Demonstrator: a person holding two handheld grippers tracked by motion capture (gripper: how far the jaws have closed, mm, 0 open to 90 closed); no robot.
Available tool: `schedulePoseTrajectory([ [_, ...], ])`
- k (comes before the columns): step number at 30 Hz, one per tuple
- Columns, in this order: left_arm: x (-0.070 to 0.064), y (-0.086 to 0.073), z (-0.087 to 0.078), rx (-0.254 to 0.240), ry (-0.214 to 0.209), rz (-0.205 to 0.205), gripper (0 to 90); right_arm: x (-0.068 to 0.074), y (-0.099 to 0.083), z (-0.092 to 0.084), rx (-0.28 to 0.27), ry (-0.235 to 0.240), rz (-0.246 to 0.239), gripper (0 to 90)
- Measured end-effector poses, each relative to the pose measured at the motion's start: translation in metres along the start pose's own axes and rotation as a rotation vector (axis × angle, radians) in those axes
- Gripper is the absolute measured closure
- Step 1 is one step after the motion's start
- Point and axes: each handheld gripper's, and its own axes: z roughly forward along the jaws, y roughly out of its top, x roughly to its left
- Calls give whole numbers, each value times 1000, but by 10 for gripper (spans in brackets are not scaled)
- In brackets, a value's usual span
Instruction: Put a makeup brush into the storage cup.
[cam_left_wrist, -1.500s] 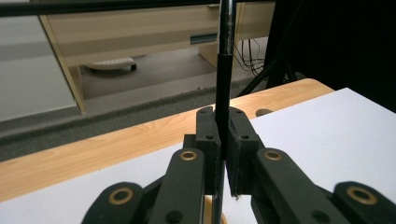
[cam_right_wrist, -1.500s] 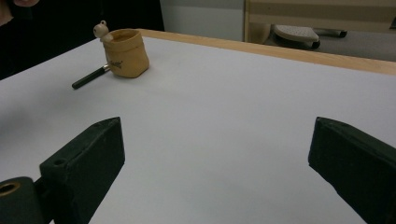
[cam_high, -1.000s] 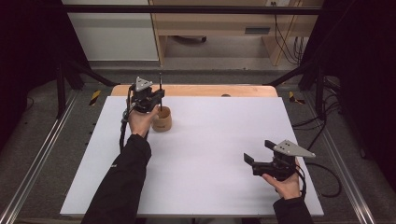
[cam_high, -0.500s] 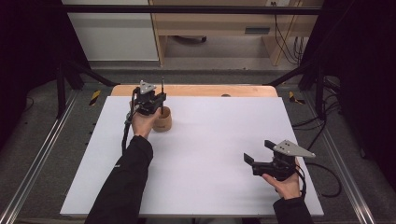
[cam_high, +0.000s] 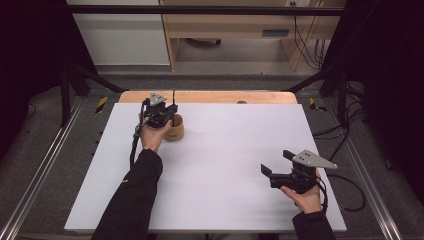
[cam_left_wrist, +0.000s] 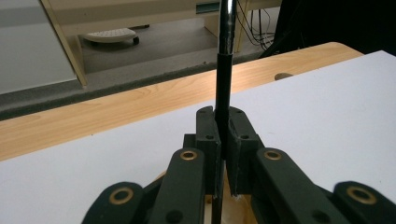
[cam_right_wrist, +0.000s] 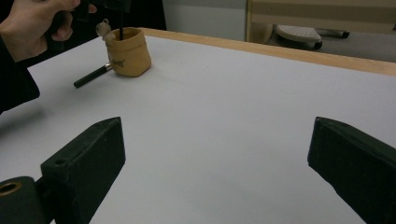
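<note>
A tan fabric pouch (cam_high: 176, 132) stands at the table's far left; in the right gripper view the pouch (cam_right_wrist: 128, 52) holds a fluffy-tipped brush (cam_right_wrist: 102, 28). My left gripper (cam_high: 171, 114) hovers right over it, shut on a thin black stick with a silver upper section (cam_left_wrist: 223, 79) that stands upright. The stick's lower end (cam_right_wrist: 121, 32) dips into the pouch's mouth. In the left gripper view the jaws (cam_left_wrist: 223, 135) pinch the stick from both sides. My right gripper (cam_high: 266, 171) rests near the front right with its jaws wide apart and nothing between them (cam_right_wrist: 215, 154).
Another dark brush (cam_right_wrist: 91, 77) lies flat on the white table top (cam_high: 225, 150) beside the pouch. A wooden strip (cam_high: 210, 96) runs along the far edge. Metal rails flank the table, and cables lie on the floor at the right.
My left gripper has sunk toward the pouch, carrying the stick down with it. The right gripper has stayed put.
</note>
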Motion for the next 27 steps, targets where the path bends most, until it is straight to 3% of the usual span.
schedulePoseTrajectory([
  [10,-2,-7,2,27,-9,10,839,1,0,1,5,3,-7,45],
  [12,-4,-8,1,24,-13,5,773,1,0,1,6,2,-7,45],
  [14,-5,-9,-2,17,-25,-2,765,2,0,1,4,3,-5,45],
  [17,-7,-9,-10,11,-24,17,714,2,0,1,4,1,-7,45],
  [22,-8,-8,-30,-20,-36,12,618,2,1,0,-1,1,-10,45],
  [27,-8,-11,-58,-49,-76,9,534,2,1,-1,-6,-2,-5,45],
])
